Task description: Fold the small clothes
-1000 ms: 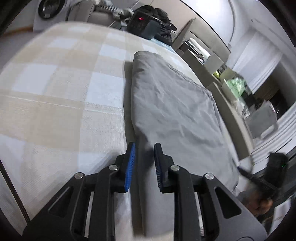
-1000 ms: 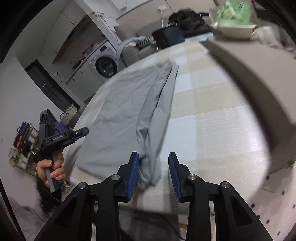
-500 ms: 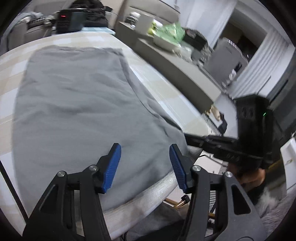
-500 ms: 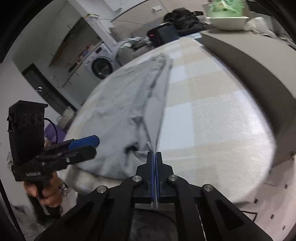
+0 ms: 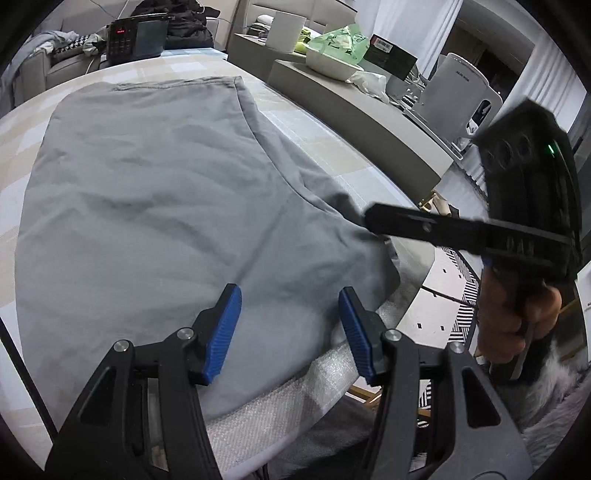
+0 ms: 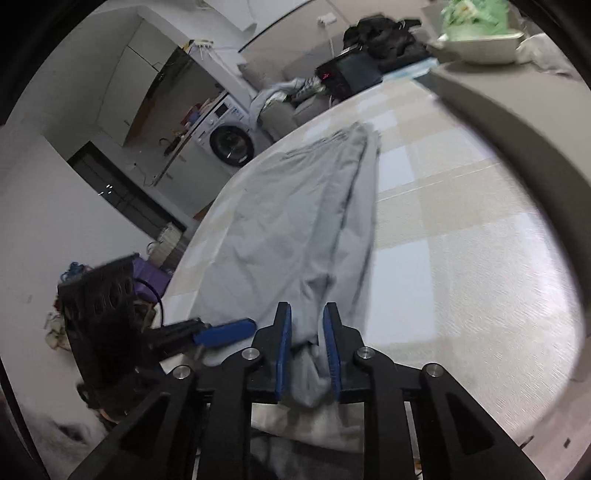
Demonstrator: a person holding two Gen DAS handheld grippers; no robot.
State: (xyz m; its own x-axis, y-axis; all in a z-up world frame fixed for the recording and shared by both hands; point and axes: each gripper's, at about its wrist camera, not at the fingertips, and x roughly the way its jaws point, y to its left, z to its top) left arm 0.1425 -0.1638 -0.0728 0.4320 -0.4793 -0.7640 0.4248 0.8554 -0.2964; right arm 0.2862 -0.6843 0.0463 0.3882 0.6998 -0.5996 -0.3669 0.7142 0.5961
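Bed w/ beige-white check cover (image 5: 22, 155); grey garment (image 5: 155, 206) spread flat, near edge.

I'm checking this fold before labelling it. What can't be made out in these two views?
- Right gripper grip: a bunch of the grey garment sits between the opening jaws; motion blur in the right wrist view hides any pad contact.
- Garment's near hem: in the left wrist view it drops over the bed edge, behind the left gripper.
- Red display on the black appliance: too small to read.
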